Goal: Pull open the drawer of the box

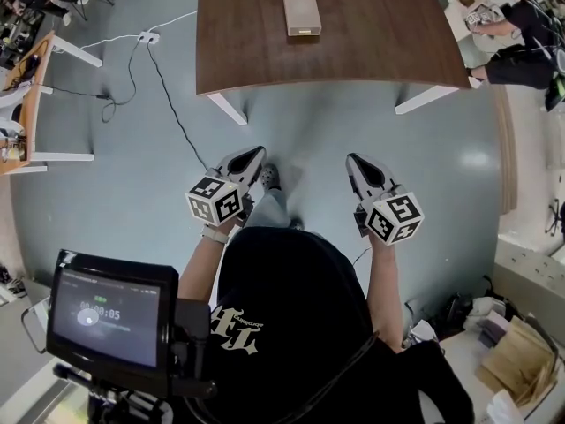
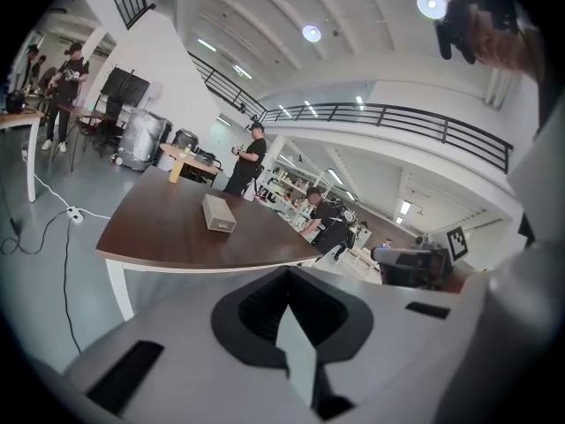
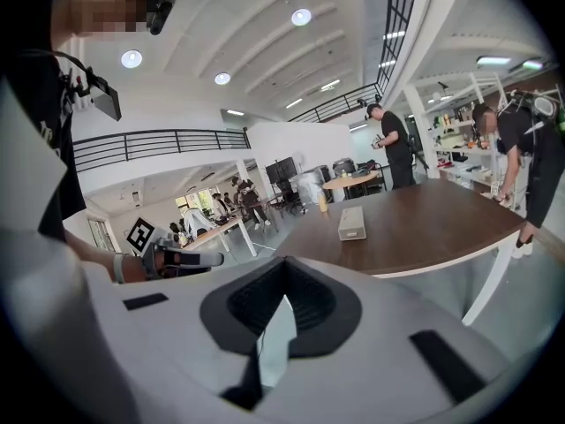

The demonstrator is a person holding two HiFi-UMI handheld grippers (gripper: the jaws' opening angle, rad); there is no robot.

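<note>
A small beige box [image 1: 301, 10] lies on the far part of a dark wooden table [image 1: 371, 47], its drawer front facing me and pushed in. Both grippers hang over the floor, well short of the table's near edge. My left gripper [image 1: 257, 154] and my right gripper [image 1: 353, 159] point toward the table with their jaws together and nothing between them. In the left gripper view the box [image 2: 218, 213] sits far beyond the shut left gripper [image 2: 287, 281]. From the right gripper view the box [image 3: 352, 223] is equally distant from the right gripper [image 3: 282, 276].
A power strip [image 1: 148, 37] with trailing cables lies on the floor left of the table. Desks stand at the far left, a person [image 1: 521, 25] at the right, cluttered boxes at the lower right. A small screen [image 1: 106, 312] hangs at my chest.
</note>
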